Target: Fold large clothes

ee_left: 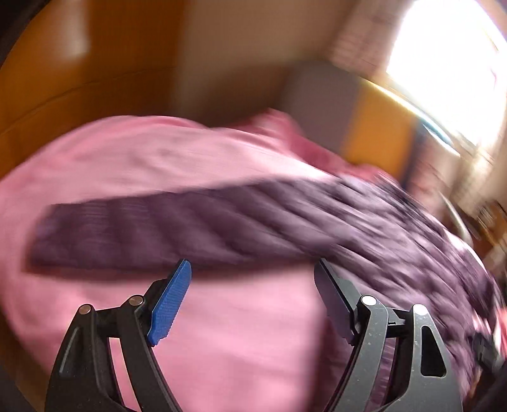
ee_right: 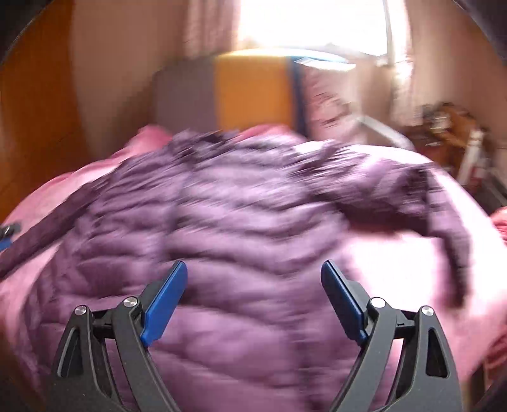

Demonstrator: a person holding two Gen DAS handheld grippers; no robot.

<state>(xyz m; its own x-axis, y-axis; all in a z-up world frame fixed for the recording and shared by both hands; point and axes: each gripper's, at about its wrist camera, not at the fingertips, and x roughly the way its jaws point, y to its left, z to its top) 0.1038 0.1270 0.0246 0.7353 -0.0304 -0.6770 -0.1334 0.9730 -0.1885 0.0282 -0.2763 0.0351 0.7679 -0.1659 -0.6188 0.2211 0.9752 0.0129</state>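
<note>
A purple quilted puffer jacket point(ee_right: 228, 222) lies spread on a pink bedcover point(ee_left: 240, 332). In the left wrist view one long sleeve point(ee_left: 152, 231) stretches out to the left across the pink cover, with the jacket's body at the right. My left gripper point(ee_left: 253, 269) hovers over the cover just below that sleeve, open, nothing between its blue pads. In the right wrist view my right gripper point(ee_right: 253, 269) hangs over the jacket's body, open and empty. The other sleeve point(ee_right: 443, 215) bends down at the right. Both views are motion-blurred.
A grey and orange headboard point(ee_right: 237, 98) stands behind the bed, under a bright window point(ee_right: 310, 22). Wooden furniture point(ee_left: 47, 95) runs along the left. A cluttered wooden shelf point(ee_right: 450, 126) sits at the right. A pink pillow point(ee_left: 279, 126) lies near the headboard.
</note>
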